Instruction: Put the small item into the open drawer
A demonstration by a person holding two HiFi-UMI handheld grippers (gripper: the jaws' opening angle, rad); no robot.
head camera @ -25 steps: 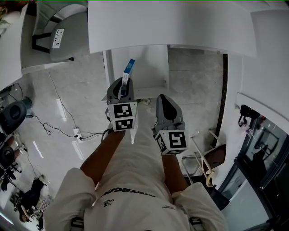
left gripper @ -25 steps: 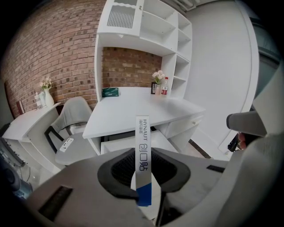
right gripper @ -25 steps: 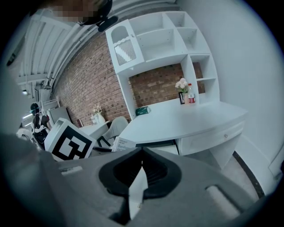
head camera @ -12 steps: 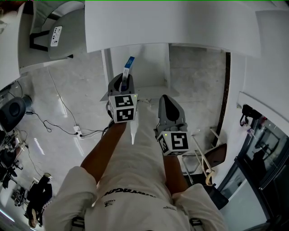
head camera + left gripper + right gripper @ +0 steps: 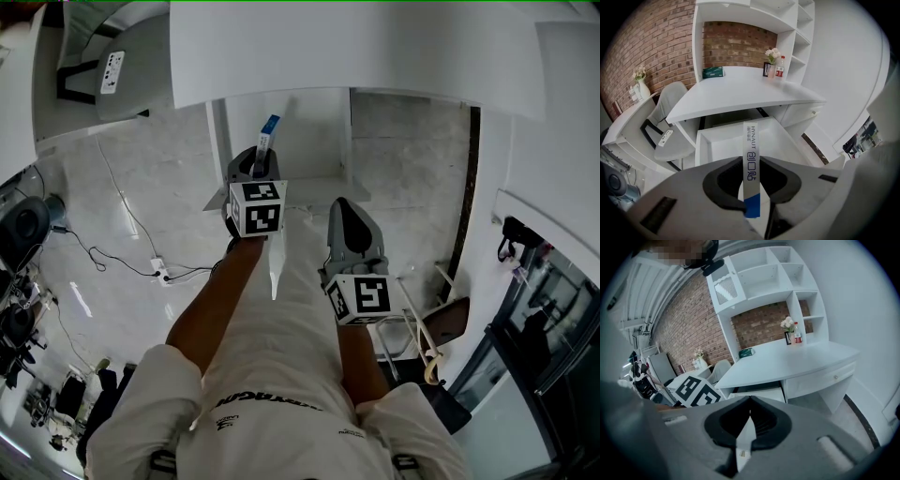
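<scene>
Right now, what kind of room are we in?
Probably a study or home office, possibly a showroom: a white desk with an open drawer, shelves against a brick wall, and a chair.

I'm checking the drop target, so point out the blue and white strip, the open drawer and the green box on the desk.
blue and white strip (image 5: 751,154): left gripper view, its printed white middle.
open drawer (image 5: 723,146): left gripper view, bare floor.
green box (image 5: 712,72): left gripper view, front face.
</scene>
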